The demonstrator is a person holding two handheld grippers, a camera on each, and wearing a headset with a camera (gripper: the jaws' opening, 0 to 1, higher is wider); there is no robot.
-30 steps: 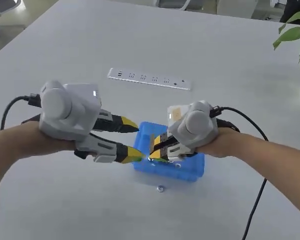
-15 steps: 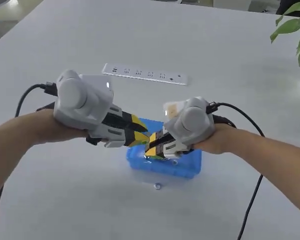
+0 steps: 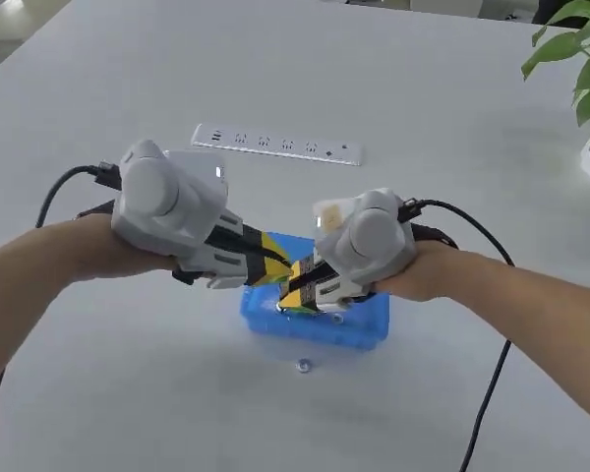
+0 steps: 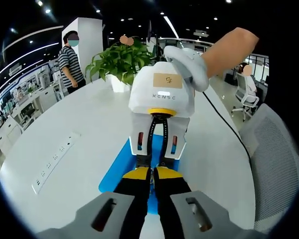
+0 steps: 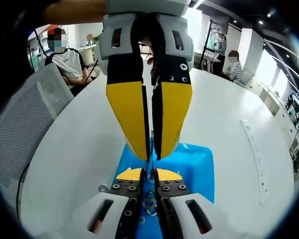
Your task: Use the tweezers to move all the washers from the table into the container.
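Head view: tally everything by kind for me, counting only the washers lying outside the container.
Hand-held grippers: 2 (left hand-held gripper, right hand-held gripper)
Blue container: 1
Washer on the table: 1
Power strip: 1
Plant: 1
Total: 6

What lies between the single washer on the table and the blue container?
Nothing. In the head view the washer lies just in front of the blue container, and the short stretch of table between them is bare.
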